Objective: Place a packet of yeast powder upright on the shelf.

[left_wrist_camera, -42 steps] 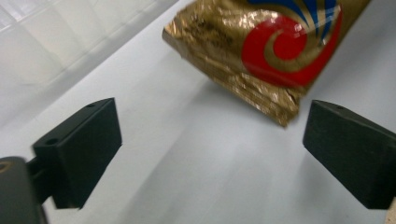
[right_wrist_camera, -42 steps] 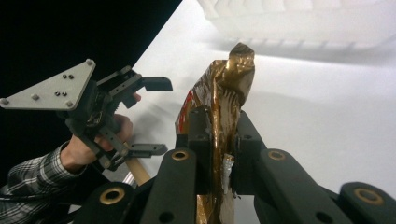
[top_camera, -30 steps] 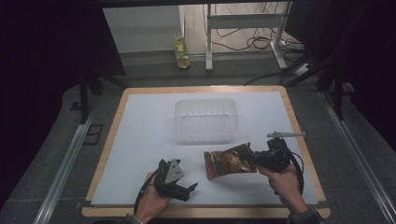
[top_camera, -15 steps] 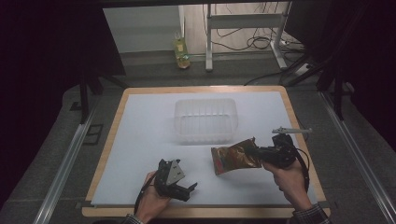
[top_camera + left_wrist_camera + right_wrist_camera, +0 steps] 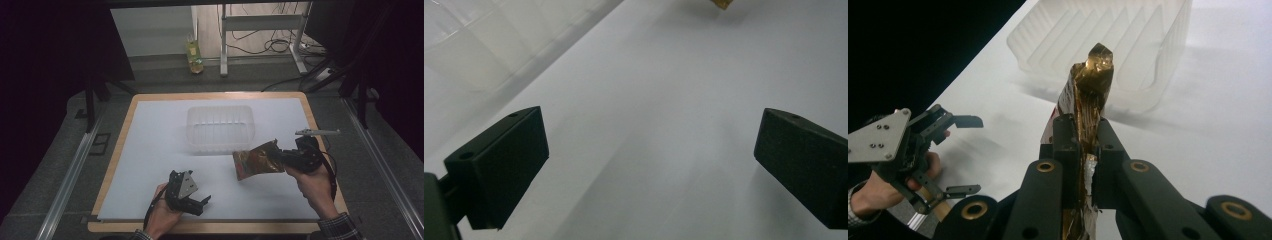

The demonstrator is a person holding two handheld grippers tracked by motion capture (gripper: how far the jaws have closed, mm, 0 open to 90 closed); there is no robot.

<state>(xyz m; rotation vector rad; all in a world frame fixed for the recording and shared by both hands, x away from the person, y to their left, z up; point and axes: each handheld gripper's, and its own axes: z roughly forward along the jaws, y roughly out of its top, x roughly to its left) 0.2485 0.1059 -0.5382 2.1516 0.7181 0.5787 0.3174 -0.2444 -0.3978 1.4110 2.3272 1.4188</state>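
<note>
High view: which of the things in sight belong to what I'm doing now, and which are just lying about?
In the job:
- gold snack packet, clamped in the right hand-held gripper
- clear plastic tub, close beside the packet
- left hand-held gripper, open, holding nothing

Lying about:
- yellow bottle on the floor beyond the table
- cables on the floor

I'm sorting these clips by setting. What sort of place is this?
Probably a lab or workshop test bench: a white-topped table framed by metal rails, loose cables on the floor behind, and hand-held tongs, the right tongs holding a snack bag.
</note>
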